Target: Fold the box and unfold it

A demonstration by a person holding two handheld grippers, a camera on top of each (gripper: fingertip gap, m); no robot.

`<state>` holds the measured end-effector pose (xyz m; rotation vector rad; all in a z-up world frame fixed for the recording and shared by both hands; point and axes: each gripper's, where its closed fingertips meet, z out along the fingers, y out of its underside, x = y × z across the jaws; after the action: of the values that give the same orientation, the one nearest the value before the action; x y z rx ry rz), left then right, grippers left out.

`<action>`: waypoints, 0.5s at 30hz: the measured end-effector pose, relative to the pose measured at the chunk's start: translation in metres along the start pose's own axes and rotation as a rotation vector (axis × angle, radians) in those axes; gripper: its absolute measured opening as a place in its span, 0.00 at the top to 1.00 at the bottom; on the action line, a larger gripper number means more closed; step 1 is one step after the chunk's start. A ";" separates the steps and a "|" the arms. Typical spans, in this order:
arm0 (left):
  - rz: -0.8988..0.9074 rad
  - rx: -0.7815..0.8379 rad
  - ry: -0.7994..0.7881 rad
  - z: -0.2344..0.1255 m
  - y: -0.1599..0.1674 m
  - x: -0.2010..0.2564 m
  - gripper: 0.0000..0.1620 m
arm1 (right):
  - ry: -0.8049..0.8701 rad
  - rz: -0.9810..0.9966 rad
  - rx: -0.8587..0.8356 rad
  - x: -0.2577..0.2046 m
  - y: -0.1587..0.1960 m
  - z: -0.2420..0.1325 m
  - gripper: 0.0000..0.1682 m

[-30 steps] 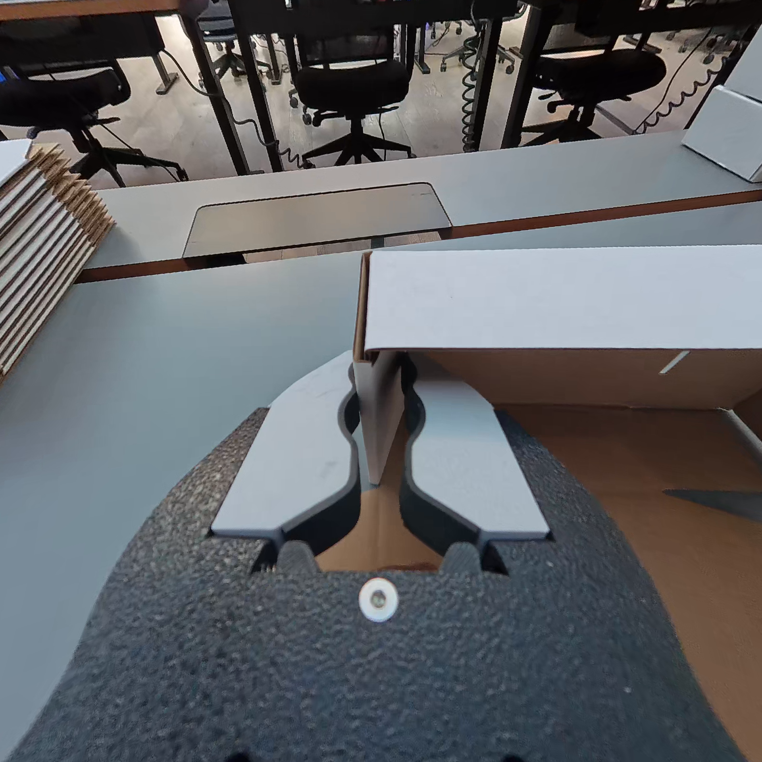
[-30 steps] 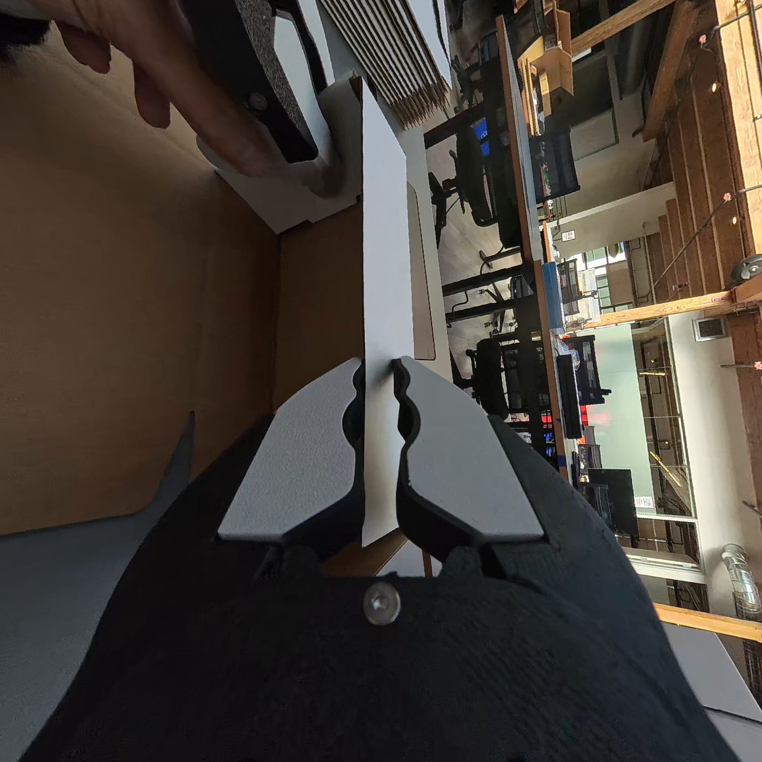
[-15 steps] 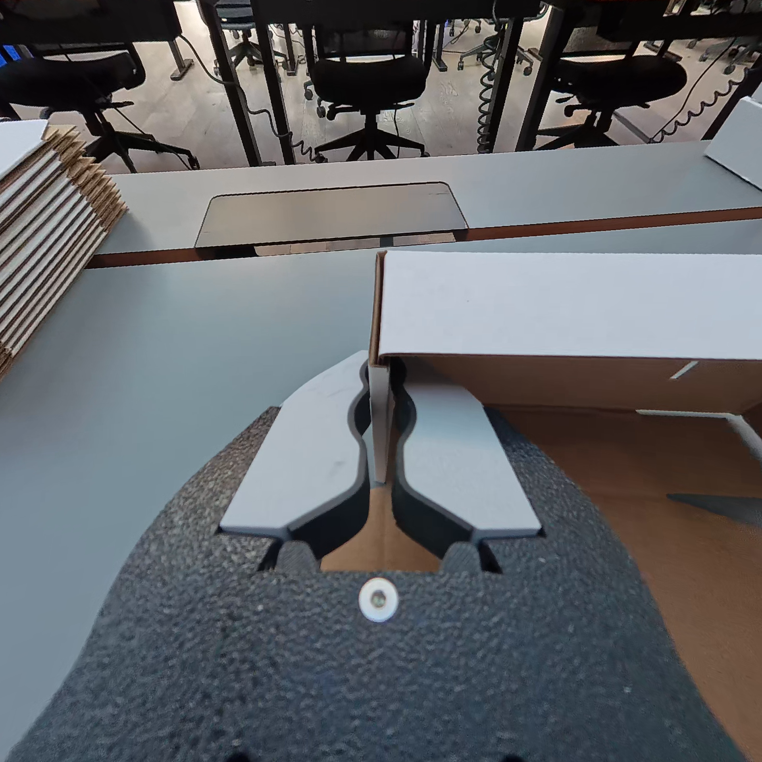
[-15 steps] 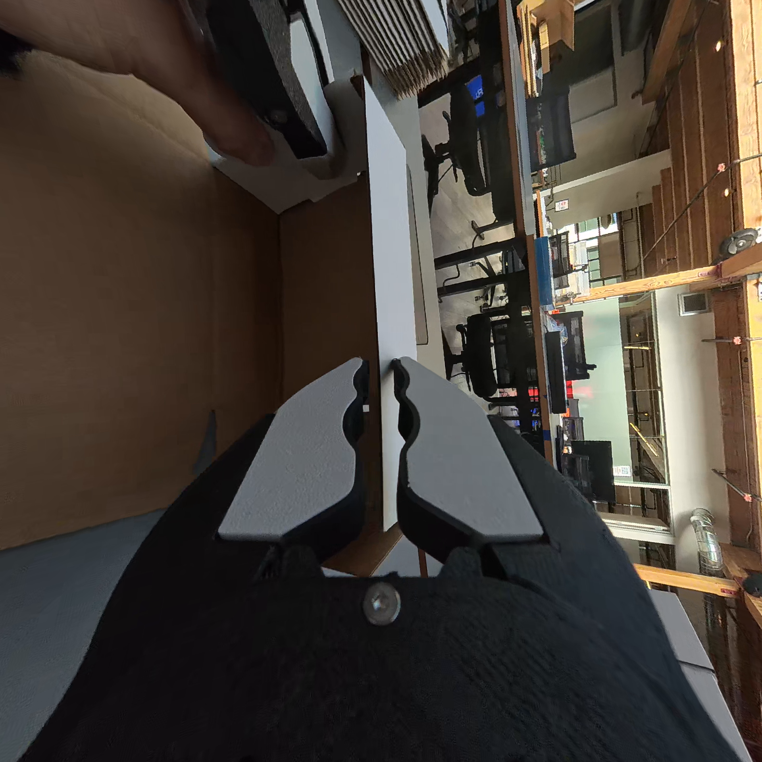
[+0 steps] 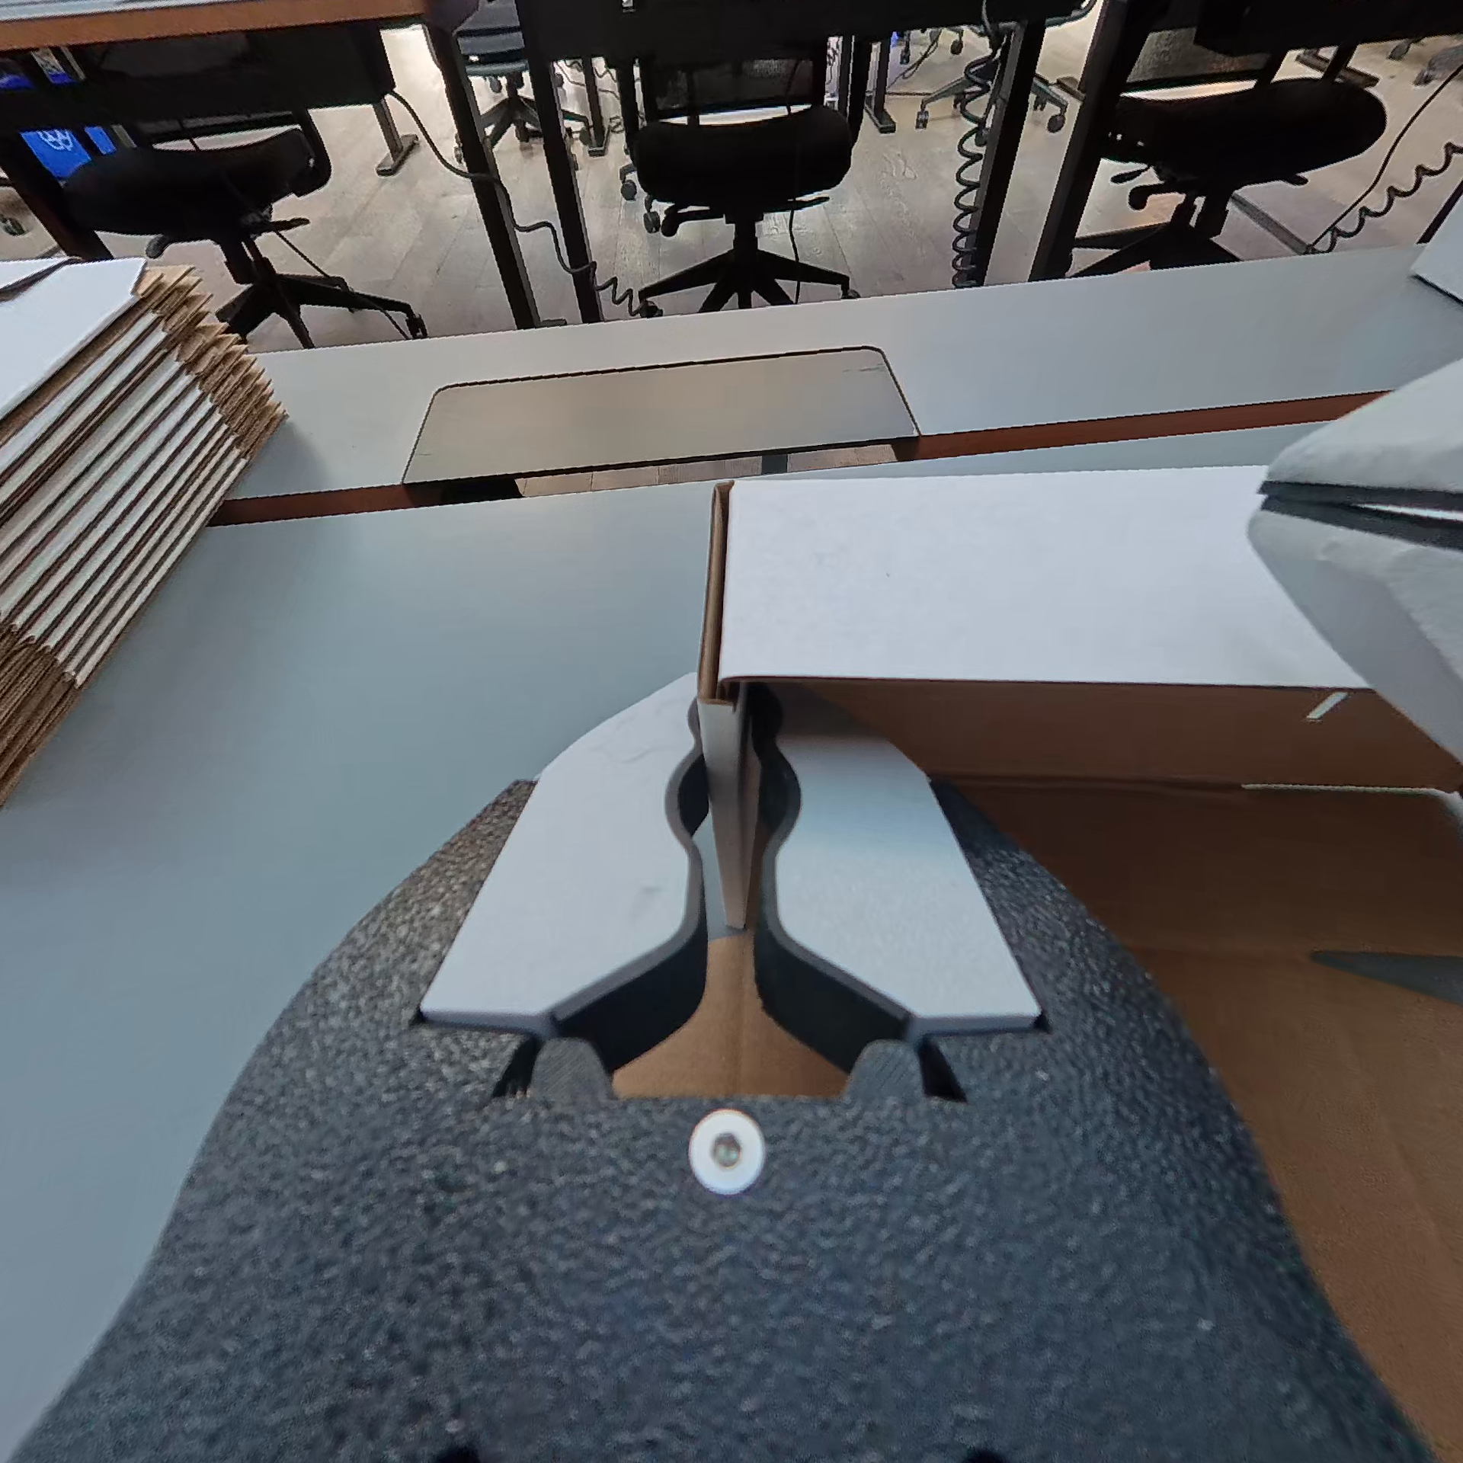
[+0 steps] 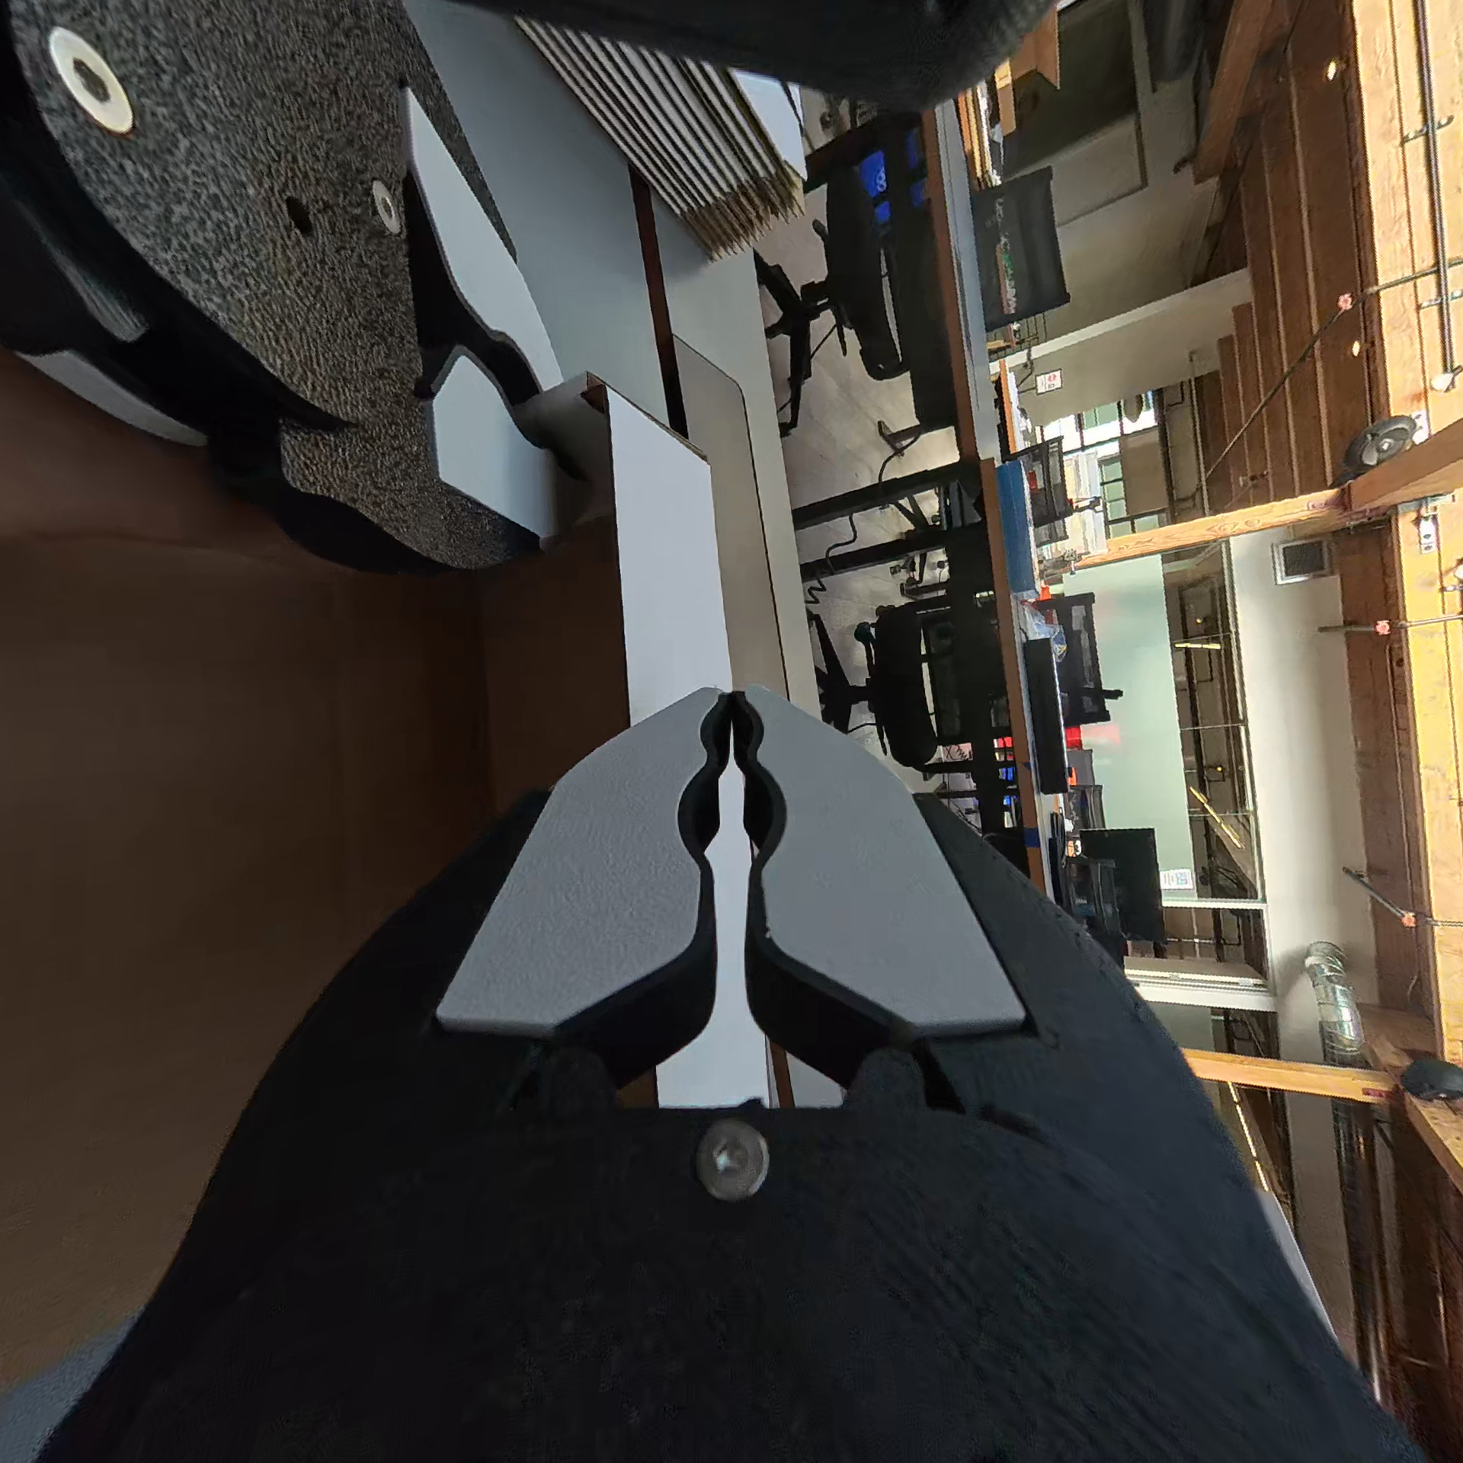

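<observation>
A cardboard box, white outside and brown inside, lies open on the grey table (image 5: 356, 712). Its far wall (image 5: 989, 586) stands folded over, white face up, and also shows in the right wrist view (image 6: 673, 570). My left gripper (image 5: 732, 736) is shut on the upright left side flap (image 5: 732, 831) at the box's corner; it also shows in the right wrist view (image 6: 558, 443). My right gripper (image 6: 732, 701) is shut with its tips together and nothing between them, just over the far wall's white top. It shows at the right edge of the left wrist view (image 5: 1274, 495).
A stack of flat cardboard sheets (image 5: 103, 443) lies at the table's left. A second grey table with a dark inset panel (image 5: 657, 412) stands behind, with another white box (image 5: 1445, 269) at its right end. Office chairs (image 5: 736, 150) stand beyond.
My right gripper has let go of the far wall, shut, and moved along its top toward the left gripper. My left gripper has kept its hold on the side flap, now more upright.
</observation>
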<state>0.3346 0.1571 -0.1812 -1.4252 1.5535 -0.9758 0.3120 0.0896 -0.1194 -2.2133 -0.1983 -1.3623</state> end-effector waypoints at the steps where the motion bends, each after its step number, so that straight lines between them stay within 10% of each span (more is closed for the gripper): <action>1: 0.004 0.000 -0.004 0.000 0.000 0.000 0.96 | 0.001 -0.007 -0.014 -0.001 0.001 0.001 1.00; 15: -0.031 -0.001 0.014 0.000 0.000 -0.001 0.96 | 0.182 0.077 0.002 -0.002 -0.001 -0.020 1.00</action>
<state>0.3344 0.1585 -0.1812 -1.4501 1.5465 -1.0053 0.2947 0.0805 -0.1135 -2.0595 -0.0477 -1.5091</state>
